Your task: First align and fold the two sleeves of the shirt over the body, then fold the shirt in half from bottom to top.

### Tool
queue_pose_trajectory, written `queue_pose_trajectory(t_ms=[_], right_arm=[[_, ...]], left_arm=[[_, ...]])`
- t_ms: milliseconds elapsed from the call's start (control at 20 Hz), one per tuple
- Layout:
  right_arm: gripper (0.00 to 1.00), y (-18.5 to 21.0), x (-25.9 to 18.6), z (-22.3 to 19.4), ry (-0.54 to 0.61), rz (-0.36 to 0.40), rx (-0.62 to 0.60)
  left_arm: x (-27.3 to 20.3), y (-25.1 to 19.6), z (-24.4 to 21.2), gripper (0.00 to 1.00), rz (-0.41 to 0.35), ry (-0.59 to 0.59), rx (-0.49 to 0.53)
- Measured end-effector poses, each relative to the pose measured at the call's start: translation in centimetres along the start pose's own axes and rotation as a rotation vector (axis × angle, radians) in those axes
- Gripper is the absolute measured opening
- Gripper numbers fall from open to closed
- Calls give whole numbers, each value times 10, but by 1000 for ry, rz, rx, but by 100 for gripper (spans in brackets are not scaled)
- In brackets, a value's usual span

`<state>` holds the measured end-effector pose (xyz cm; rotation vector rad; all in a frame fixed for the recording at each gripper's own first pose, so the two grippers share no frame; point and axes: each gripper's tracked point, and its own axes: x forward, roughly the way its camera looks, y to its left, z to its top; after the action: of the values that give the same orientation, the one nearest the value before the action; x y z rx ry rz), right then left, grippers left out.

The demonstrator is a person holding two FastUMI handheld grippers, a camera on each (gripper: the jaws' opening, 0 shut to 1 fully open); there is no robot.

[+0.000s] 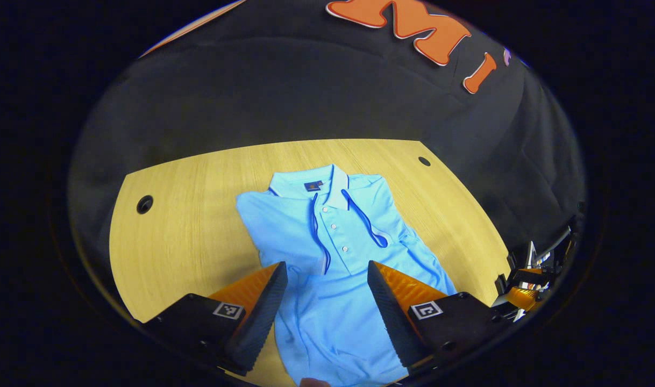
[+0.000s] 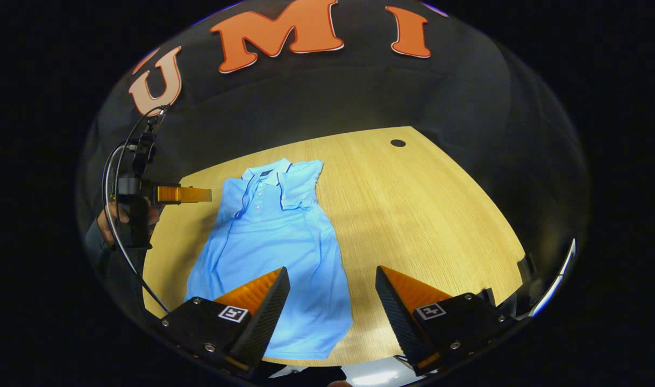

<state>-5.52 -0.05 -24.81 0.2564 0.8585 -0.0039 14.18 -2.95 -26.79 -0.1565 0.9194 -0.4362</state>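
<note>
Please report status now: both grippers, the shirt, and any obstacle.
Left gripper open, above shirt. Right gripper open, holding nothing. Sleeves already folded over body; bottom-to-top fold not done. Table shows no obstacle.

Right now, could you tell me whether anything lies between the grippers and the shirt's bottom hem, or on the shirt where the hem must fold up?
Nothing visible does. The shirt lies flat on the table with both sleeves already folded in. The left gripper and the right gripper hang open above its lower part, and nothing rests on the cloth.
</note>
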Motion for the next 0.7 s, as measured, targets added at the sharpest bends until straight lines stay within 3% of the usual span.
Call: queue_pose_trajectory(t_ms=[300, 700], right_arm=[[98, 3, -5, -35, 63, 64, -59], [98, 3, -8, -87, 154, 105, -121]], left_arm=[[-54, -3, -43, 99, 73, -27, -10], [-105, -11, -136, 98, 148, 23, -20]])
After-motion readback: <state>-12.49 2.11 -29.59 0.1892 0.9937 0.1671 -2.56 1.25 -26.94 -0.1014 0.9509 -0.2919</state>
